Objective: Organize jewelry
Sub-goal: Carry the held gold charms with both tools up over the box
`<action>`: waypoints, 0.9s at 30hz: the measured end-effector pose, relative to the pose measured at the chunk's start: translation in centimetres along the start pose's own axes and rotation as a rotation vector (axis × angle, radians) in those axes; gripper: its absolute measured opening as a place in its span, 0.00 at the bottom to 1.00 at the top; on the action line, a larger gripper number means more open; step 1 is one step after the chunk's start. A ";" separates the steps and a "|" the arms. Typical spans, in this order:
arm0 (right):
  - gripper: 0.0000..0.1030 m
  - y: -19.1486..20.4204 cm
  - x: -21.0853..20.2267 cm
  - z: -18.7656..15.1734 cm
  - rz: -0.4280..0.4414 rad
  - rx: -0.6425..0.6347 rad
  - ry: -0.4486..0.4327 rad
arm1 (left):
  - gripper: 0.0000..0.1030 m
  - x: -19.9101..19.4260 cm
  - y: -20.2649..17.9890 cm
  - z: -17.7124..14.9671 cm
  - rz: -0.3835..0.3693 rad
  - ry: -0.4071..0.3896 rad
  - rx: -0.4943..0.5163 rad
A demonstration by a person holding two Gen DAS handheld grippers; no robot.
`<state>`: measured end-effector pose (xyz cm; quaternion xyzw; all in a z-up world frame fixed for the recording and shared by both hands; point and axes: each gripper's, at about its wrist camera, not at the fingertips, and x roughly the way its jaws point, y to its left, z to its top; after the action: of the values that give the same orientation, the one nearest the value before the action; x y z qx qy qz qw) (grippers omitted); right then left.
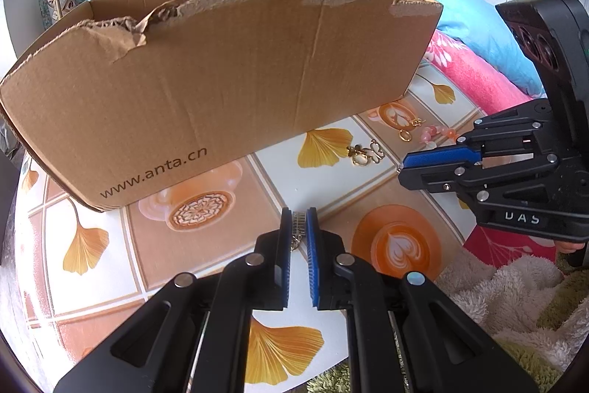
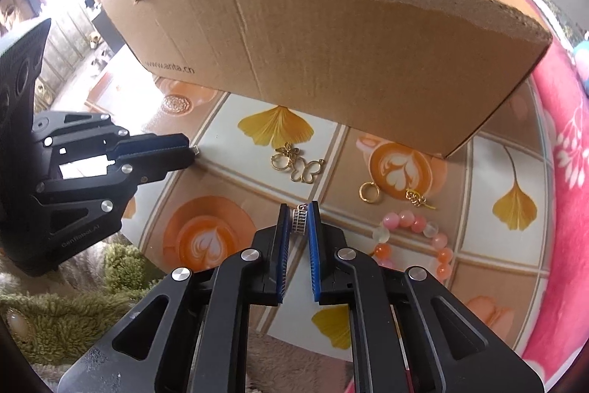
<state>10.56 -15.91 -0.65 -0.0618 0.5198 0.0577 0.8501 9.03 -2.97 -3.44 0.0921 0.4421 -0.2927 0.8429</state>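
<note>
Silver ladder-pattern piece (image 2: 299,220) upright in right claw (image 2: 299,209).

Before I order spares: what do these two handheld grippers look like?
Both match: the left gripper and right gripper have matte black linkage frames with silver round pivot pins and blue ribbed pads lining the fingers. White lettering marks their bodies. No cables visible.

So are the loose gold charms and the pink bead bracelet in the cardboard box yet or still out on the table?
Still out. The gold charms and the bead bracelet lie on the patterned table, in front of the cardboard box.
</note>
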 end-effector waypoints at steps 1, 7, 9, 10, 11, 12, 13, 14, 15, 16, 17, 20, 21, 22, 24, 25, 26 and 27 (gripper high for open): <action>0.05 0.3 0.1 0.0 -0.013 -0.011 -0.002 | 0.08 0.0 0.0 0.0 0.000 -0.001 -0.001; 0.03 0.9 0.8 -0.2 -0.004 0.018 -0.020 | 0.08 0.0 0.0 0.0 -0.001 -0.005 0.003; 0.03 0.7 0.6 -0.2 0.004 0.027 -0.025 | 0.08 -0.1 0.0 -0.1 -0.003 -0.006 0.001; 0.03 0.6 0.5 -0.2 0.005 0.028 -0.028 | 0.08 -0.1 0.1 -0.1 -0.008 -0.007 -0.002; 0.03 0.6 0.3 -0.3 0.005 0.029 -0.032 | 0.08 -0.2 0.1 -0.1 -0.013 -0.009 -0.005; 0.03 0.7 0.2 -0.2 0.008 0.029 -0.035 | 0.07 -0.3 0.2 -0.2 -0.016 -0.012 -0.007; 0.03 0.2 -0.7 -0.4 0.009 0.029 -0.040 | 0.07 -0.4 0.2 -0.2 -0.019 -0.019 -0.010; 0.03 0.3 -0.7 -0.3 0.010 0.027 -0.046 | 0.07 -0.7 0.3 -0.2 -0.022 -0.027 -0.014; 0.03 0.2 -1.0 -0.3 0.011 0.027 -0.051 | 0.07 -0.9 0.3 -0.2 -0.025 -0.036 -0.015; 0.03 0.0 -1.6 -0.4 0.015 0.028 -0.058 | 0.07 -1.3 0.3 -0.2 -0.031 -0.049 -0.016; 0.03 0.0 -2.0 -0.2 0.020 0.030 -0.069 | 0.07 -1.7 0.3 -0.2 -0.037 -0.061 -0.017; 0.03 0.0 -3.6 0.1 0.043 0.028 -0.108 | 0.07 -3.1 0.3 -0.2 -0.038 -0.085 -0.016; 0.03 0.0 -4.1 0.2 0.049 0.027 -0.120 | 0.07 -3.6 0.3 -0.1 -0.032 -0.093 -0.013; 0.03 0.0 -4.7 0.4 0.055 0.024 -0.135 | 0.07 -4.1 0.2 -0.2 -0.029 -0.100 -0.009; 0.03 0.2 -5.9 0.8 0.071 0.014 -0.171 | 0.07 -5.4 0.0 0.0 -0.031 -0.128 0.003; 0.03 0.4 -6.4 1.0 0.074 0.007 -0.188 | 0.07 -6.0 0.0 0.1 -0.029 -0.139 0.008; 0.03 0.5 -7.2 1.3 0.078 -0.001 -0.211 | 0.07 -6.6 -0.1 0.3 -0.025 -0.154 0.017; 0.03 0.8 -7.5 1.7 0.083 -0.006 -0.228 | 0.07 -7.4 -0.2 0.6 -0.015 -0.171 0.027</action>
<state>8.48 -15.09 6.75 -0.0357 0.4219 0.1008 0.9003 6.13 -0.32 2.84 0.0747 0.3653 -0.3119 0.8739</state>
